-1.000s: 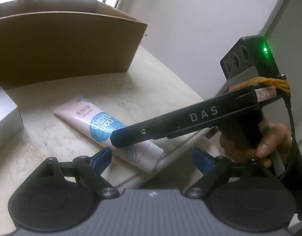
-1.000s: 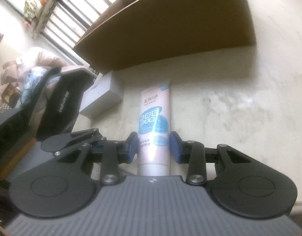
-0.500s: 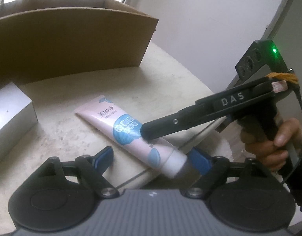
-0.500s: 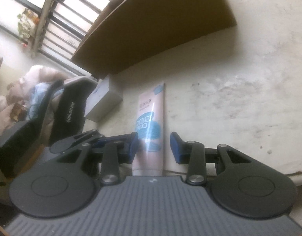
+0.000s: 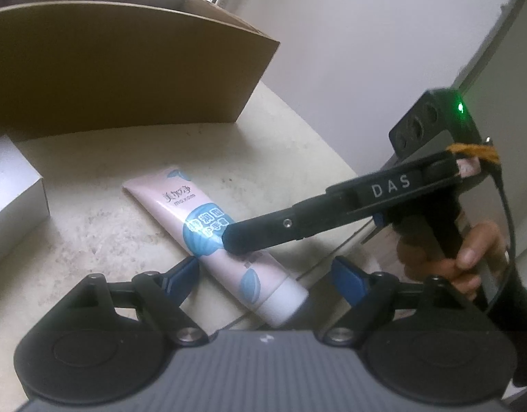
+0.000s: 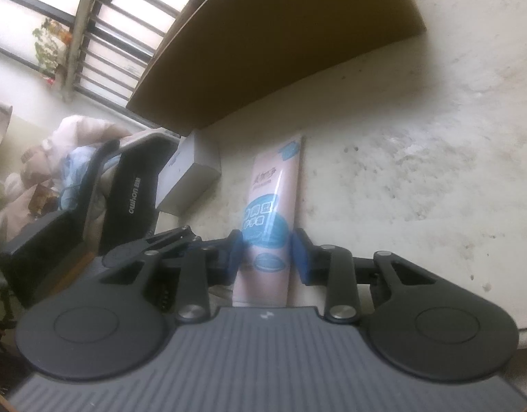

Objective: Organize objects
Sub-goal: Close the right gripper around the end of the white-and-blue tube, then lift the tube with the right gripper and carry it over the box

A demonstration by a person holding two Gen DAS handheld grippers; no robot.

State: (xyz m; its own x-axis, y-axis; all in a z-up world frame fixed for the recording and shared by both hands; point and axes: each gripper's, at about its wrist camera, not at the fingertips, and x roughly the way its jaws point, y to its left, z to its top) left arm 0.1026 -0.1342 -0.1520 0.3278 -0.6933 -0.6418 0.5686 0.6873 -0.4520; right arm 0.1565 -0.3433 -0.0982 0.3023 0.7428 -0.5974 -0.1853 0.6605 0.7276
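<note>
The pink tube (image 6: 270, 219) lies flat on the pale stone worktop (image 6: 435, 144) near its edge, in front of the cardboard box (image 5: 119, 68). My right gripper (image 6: 267, 257) has just been closing around it, pads at its sides. My left gripper (image 5: 263, 274) stands spread, empty. Next I judge a firm pinch, then a lift toward the box by the barred window (image 6: 102, 44).

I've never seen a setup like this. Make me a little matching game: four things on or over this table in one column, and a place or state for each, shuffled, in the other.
Things:
1. tube
2. cardboard box
3. small grey box
4. left hand-held gripper

Places or states:
A. stands at the back of the table
B. jaws wide apart, holding nothing
C. lies flat between the right hand-held gripper's blue pads
D. sits at the table's left edge in the left wrist view

Pairs: 1-C, 2-A, 3-D, 4-B
</note>
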